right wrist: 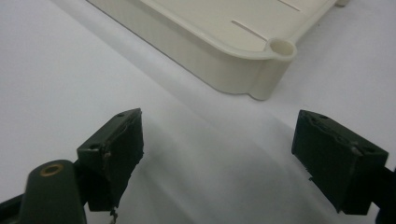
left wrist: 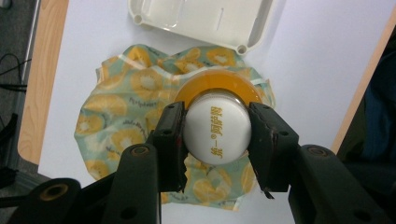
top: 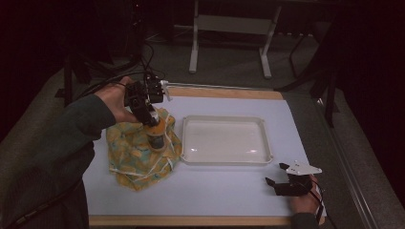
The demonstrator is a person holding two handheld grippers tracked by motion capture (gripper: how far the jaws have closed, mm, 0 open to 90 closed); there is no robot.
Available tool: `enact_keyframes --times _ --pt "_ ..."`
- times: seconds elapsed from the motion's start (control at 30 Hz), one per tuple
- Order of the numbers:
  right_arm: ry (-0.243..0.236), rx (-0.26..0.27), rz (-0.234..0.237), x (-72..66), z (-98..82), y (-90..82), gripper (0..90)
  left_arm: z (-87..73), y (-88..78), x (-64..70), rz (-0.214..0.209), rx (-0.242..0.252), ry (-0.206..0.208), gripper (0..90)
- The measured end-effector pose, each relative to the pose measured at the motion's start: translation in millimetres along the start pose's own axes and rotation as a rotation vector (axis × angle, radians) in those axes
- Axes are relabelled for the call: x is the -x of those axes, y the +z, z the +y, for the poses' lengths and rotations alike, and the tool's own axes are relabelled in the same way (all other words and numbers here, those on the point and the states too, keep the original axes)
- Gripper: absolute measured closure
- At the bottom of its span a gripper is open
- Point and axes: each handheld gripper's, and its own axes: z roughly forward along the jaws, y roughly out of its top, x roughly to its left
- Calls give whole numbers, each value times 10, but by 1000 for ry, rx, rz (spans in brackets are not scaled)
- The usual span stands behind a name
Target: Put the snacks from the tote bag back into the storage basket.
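My left hand-held gripper (top: 154, 125) points down over the left side of the tabletop (top: 229, 191), and its jaws are clamped on the white cap of a bottle (left wrist: 216, 127). In the left gripper view one jaw presses each side of that cap, which carries yellow printed characters, and below it the bottle widens into an orange shoulder. The bottle stands upright in the middle of a crumpled cloth bag (top: 138, 155), pale green with yellow fruit prints and white cord edging, which bunches around its lower body and hides its base. The bag lies on the left part of the white tabletop, just beside the left edge of a shallow cream tray (top: 224, 160) that sits near the centre.

My right hand-held gripper (top: 277, 175) rests low at the near right corner of the tabletop, well apart from the bottle and the bag. Its jaws stand wide apart and hold nothing; in the right gripper view the bare white surface lies between them, with the rounded near corner of the tray just beyond.
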Motion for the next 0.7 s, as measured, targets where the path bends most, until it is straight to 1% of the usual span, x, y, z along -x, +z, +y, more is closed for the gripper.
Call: enact_keyframes --times 0.13,0.2,0.37,0.4,0.53,0.7 --pt "4 1 1 3 0 0 163 52 6 13 -1 8 9 592" --pt "4 1 2 4 0 0 163 99 15 21 -1 13 24 591" --pt "3 1 1 3 0 0 163 158 42 34 -6 21 29 592" --pt "2 1 1 3 0 1 163 184 47 35 -6 24 38 591" --pt "2 1 1 2 0 0 162 240 63 36 -10 27 48 592" --pt "1 0 2 2 0 1 162 279 74 47 -11 29 50 591"
